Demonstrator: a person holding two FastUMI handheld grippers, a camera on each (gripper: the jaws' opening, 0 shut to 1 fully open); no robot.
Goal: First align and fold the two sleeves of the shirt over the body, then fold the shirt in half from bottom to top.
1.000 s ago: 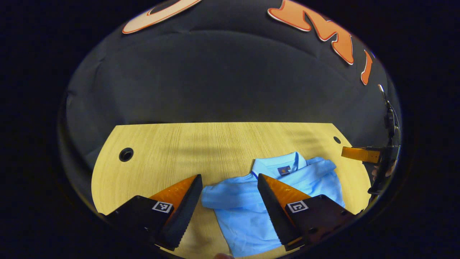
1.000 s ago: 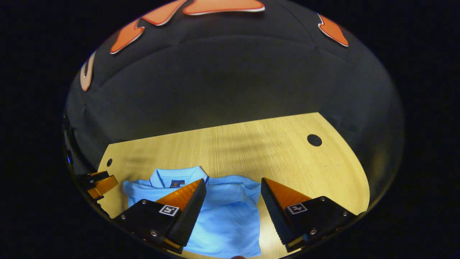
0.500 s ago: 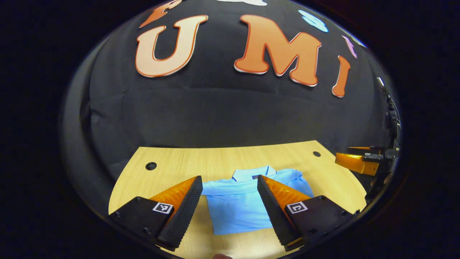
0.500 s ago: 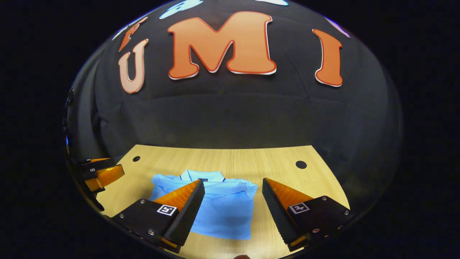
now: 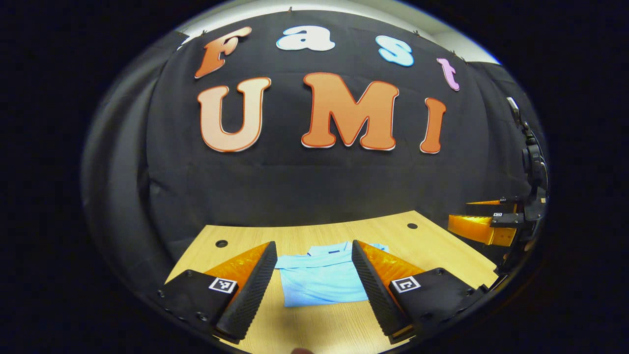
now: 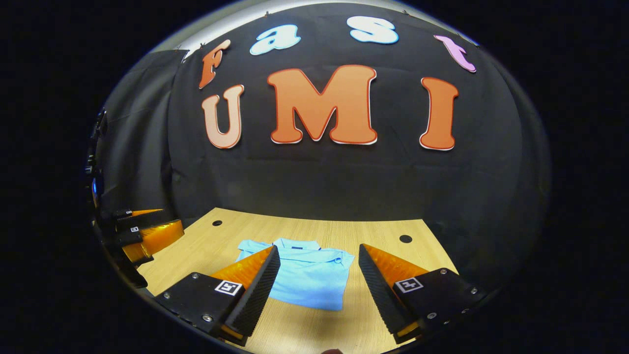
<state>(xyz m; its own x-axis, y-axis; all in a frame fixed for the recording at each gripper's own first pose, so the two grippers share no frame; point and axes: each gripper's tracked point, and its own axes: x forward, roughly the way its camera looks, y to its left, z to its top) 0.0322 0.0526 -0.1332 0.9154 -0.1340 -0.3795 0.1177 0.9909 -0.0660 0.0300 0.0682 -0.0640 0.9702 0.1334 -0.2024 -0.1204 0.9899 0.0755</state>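
A light blue polo shirt [image 5: 320,280] lies folded into a compact rectangle on the wooden table [image 5: 432,246], collar toward the wall. In the left gripper view my left gripper [image 5: 310,246] is open, held above and back from the shirt with nothing between its fingers. The right gripper [image 5: 479,227] hangs at the far right there, off the shirt. In the right gripper view the folded shirt [image 6: 309,278] sits ahead of my open right gripper [image 6: 318,248], also empty and raised. The left gripper [image 6: 147,233] appears at the left edge.
The wooden table [image 6: 383,241] has round cable holes near its back corners [image 5: 221,243] [image 6: 405,239]. The black cloth wall stands right behind the table's far edge. Bare wood lies on both sides of the shirt.
Both grippers have pulled back and up from the shirt, so it looks smaller and farther. The views tilted upward, showing more wall. The shirt stays folded on the table.
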